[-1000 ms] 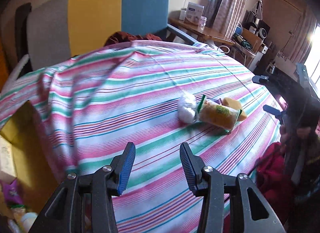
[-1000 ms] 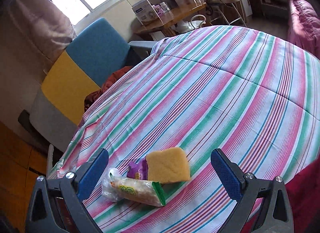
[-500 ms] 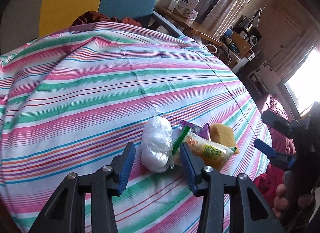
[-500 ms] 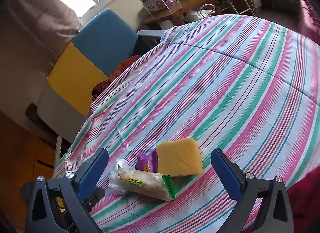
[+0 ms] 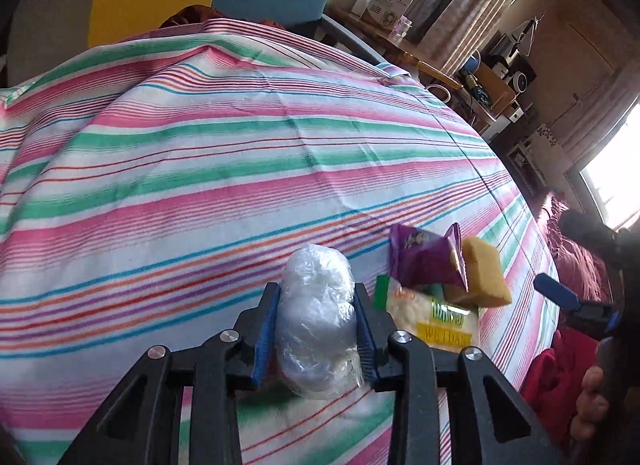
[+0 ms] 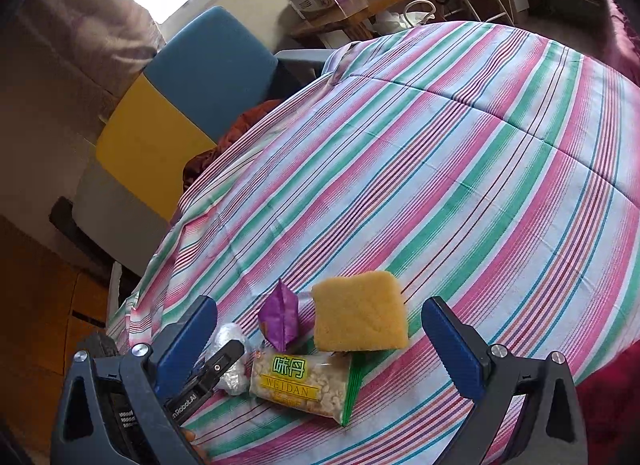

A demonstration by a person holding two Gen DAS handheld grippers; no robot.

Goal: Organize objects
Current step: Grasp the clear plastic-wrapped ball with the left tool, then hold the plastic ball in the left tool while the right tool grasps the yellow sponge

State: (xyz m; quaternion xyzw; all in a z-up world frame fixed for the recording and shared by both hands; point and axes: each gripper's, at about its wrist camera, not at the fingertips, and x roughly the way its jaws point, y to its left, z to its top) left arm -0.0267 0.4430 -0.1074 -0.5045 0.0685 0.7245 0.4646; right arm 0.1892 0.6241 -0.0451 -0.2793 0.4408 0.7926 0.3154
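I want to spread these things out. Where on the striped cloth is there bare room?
Bare: the wide striped cloth from the yellow sponge toward the blue chair. Crowded: the near edge, where sponge, purple packet, Weidan snack pack and white wrapped bundle cluster.

You have four things bunched together on the striped surface (image 5: 200, 169). Take the yellow sponge (image 6: 359, 316) as your marker: it lies flat, a thick square block. Touching its left edge is the purple snack packet (image 6: 281, 320), crumpled and tilted up. Just in front of the sponge, toward you, lies the clear WEIDAN snack pack (image 6: 304, 385) with green ends, flat, label up, one end tucked under the sponge. Farthest left of the sponge is the white plastic-wrapped bundle (image 5: 316, 325), rounded and wrinkled, pressed on both sides by claw pads.
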